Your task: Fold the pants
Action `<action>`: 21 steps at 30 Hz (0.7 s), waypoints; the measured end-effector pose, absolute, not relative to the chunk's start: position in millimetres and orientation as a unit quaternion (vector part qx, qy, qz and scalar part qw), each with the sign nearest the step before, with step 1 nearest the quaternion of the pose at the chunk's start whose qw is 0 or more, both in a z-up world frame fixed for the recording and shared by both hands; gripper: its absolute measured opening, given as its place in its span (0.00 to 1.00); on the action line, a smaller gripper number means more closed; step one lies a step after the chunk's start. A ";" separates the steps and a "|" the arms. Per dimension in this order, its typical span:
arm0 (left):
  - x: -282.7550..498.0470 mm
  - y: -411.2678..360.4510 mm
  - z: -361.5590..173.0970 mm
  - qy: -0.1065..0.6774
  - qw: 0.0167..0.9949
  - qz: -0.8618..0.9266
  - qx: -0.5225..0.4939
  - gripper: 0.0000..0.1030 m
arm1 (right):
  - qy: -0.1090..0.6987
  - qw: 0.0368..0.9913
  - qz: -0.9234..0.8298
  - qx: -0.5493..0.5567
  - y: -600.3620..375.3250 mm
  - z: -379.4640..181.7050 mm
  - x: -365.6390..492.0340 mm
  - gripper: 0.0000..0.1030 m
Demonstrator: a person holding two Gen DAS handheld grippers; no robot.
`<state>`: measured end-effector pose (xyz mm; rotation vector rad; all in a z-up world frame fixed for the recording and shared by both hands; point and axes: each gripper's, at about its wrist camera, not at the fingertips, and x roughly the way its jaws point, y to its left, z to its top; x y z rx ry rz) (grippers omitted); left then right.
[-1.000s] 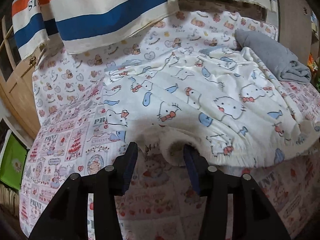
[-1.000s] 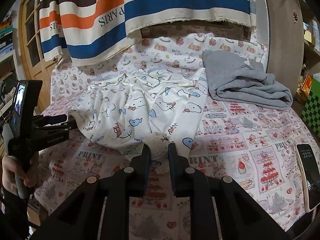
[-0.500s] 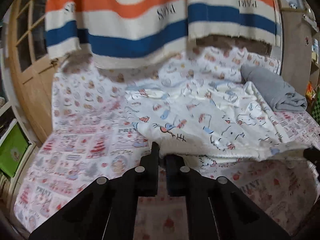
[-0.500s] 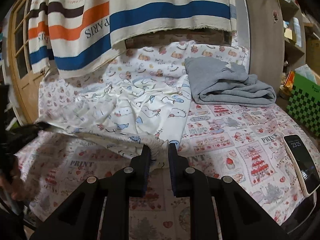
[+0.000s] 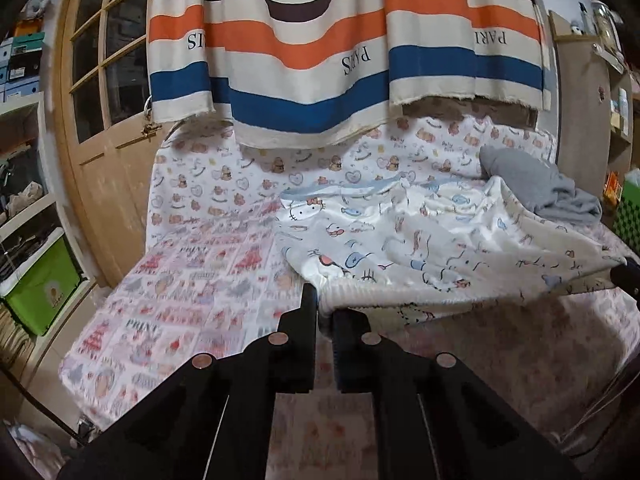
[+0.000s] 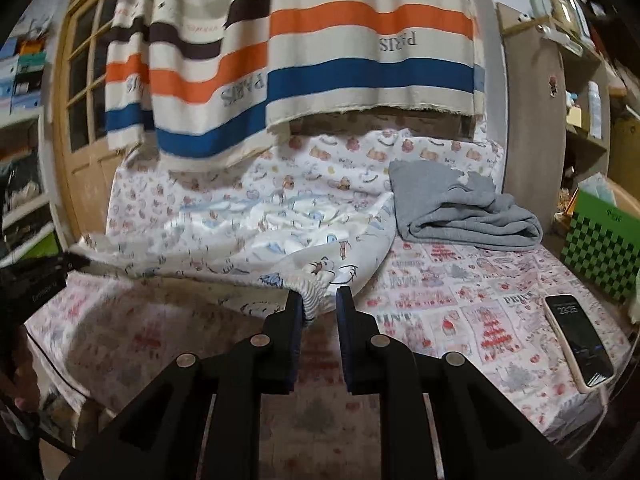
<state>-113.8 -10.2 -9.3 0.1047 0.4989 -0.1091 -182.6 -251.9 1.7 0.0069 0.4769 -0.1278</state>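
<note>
Both grippers have the white cartoon-cat print pants point(image 5: 400, 236) by the ribbed waistband, which hangs stretched between them above the patchwork-print bedsheet point(image 5: 192, 280). Left black two-finger gripper point(image 5: 325, 312) is nearly closed, pinching one waistband end; right gripper point(image 6: 317, 304) is clamped on a bunched bit of the other. Folded grey sweatshirt point(image 6: 460, 208) just beside the pants.

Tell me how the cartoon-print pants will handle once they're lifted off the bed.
Probably floppy: the pants sag between the left gripper and right gripper. Possibly slippery, since the fabric looks shiny. Likely light, as they wrinkle easily.
</note>
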 end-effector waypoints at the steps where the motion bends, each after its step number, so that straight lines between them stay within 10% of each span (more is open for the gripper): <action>1: -116.8 -9.3 -13.5 0.252 0.965 -0.058 0.050 0.07 | 0.241 0.968 -0.065 -0.003 -251.3 -0.8 -183.9 0.16; 9: -113.6 -6.2 -45.3 0.298 0.950 -0.078 0.049 0.12 | 0.294 0.954 -0.041 0.043 -261.6 -27.4 -172.5 0.20; 13: -118.3 -3.8 -46.6 0.294 0.951 -0.075 0.063 0.47 | 0.316 0.944 -0.037 0.089 -271.2 -38.6 -161.8 0.39; 21: -133.1 2.9 -41.2 0.249 0.963 -0.062 0.084 0.79 | 0.264 0.959 -0.046 0.093 -278.6 -30.2 -177.1 0.73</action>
